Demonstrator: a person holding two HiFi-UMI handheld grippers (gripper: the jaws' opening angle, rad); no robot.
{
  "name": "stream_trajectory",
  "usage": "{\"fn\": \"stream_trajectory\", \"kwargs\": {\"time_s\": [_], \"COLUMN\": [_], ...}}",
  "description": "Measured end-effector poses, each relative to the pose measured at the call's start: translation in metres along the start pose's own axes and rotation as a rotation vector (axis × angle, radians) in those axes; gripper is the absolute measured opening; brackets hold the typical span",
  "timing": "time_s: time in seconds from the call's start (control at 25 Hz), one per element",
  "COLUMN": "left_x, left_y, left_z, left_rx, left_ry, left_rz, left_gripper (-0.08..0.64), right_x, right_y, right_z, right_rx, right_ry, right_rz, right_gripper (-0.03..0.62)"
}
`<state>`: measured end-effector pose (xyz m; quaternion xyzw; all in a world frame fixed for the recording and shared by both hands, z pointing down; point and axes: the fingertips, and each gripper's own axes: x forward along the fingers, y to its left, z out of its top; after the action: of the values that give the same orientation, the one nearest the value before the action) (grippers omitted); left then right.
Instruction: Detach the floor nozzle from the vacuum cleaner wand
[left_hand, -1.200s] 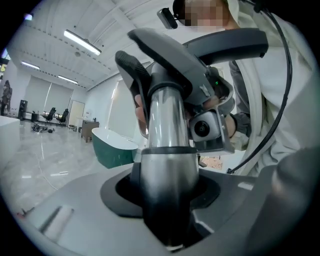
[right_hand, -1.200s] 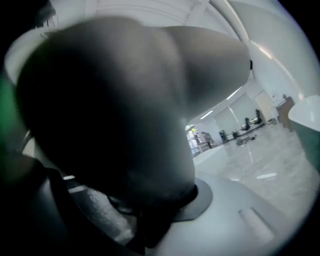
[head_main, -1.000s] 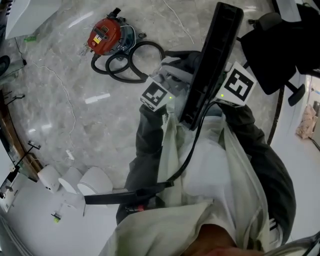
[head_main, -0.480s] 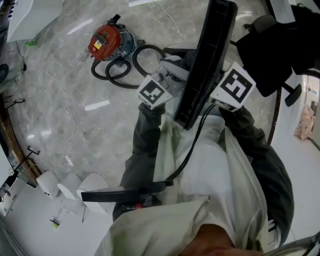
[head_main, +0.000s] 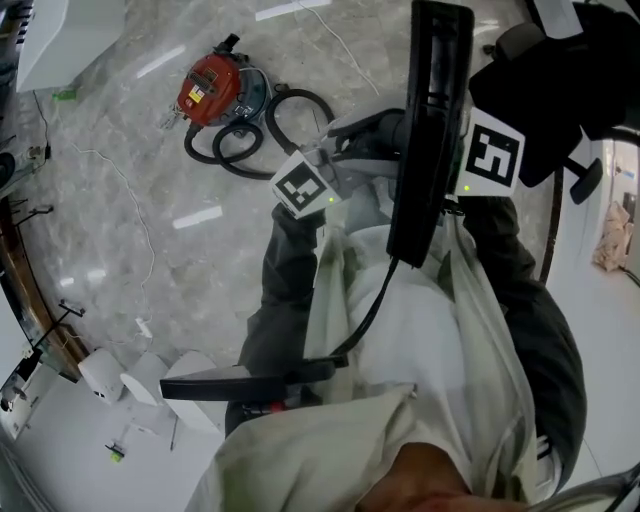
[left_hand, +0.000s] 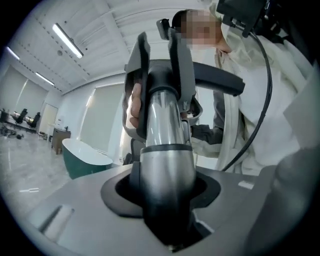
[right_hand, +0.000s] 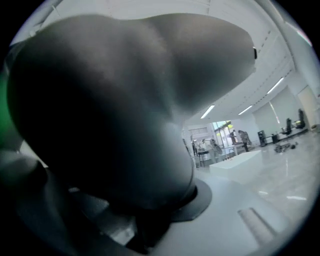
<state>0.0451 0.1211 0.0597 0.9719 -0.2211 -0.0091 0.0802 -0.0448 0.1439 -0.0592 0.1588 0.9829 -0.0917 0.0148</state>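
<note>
You're standing over the pale marble floor (head_main: 150, 250). The long black floor nozzle (head_main: 430, 130) is upright before your chest, held off the ground between both tools. Far left on the floor lies the red vacuum canister (head_main: 210, 80), with its black hose (head_main: 270, 125) coiled just to its right. Your left gripper (head_main: 345, 160) is clenched on the nozzle's neck (left_hand: 167, 175) at the socket. Your right gripper (head_main: 475, 170) clasps the silver wand (left_hand: 161, 115) farther along.
</note>
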Motion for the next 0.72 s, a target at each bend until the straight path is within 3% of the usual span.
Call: {"fn": "stream_trajectory", "kwargs": {"time_s": [0.08, 0.12, 0.36, 0.48, 0.52, 0.6, 0.72], "left_x": [0.002, 0.002, 0.008, 0.015, 0.017, 0.019, 0.018], "left_y": [-0.003, -0.002, 0.008, 0.009, 0.006, -0.001, -0.013], "left_z": [0.002, 0.004, 0.015, 0.015, 0.015, 0.017, 0.021], "left_rx": [0.005, 0.009, 0.044, 0.064, 0.067, 0.067, 0.052], "left_ry": [0.000, -0.006, -0.027, -0.010, -0.010, -0.025, -0.023], "left_rz": [-0.023, -0.011, 0.086, 0.122, 0.117, 0.079, 0.008], "left_gripper": [0.204, 0.202, 0.184, 0.187, 0.189, 0.202, 0.206], "right_x": [-0.002, -0.001, -0.011, -0.029, -0.033, -0.032, -0.022], "right_y": [0.005, 0.002, -0.042, -0.050, -0.047, -0.037, -0.011], "right_z": [0.001, 0.004, 0.022, 0.024, 0.023, 0.022, 0.025], "right_rx": [-0.027, -0.030, 0.030, 0.003, 0.005, 0.019, 0.016], "right_ry": [0.020, 0.023, -0.015, -0.039, -0.043, -0.035, -0.005], "right_rz": [0.047, 0.009, -0.610, -0.772, -0.777, -0.698, -0.425], "right_gripper": [0.098, 0.097, 0.089, 0.091, 0.091, 0.094, 0.098]}}
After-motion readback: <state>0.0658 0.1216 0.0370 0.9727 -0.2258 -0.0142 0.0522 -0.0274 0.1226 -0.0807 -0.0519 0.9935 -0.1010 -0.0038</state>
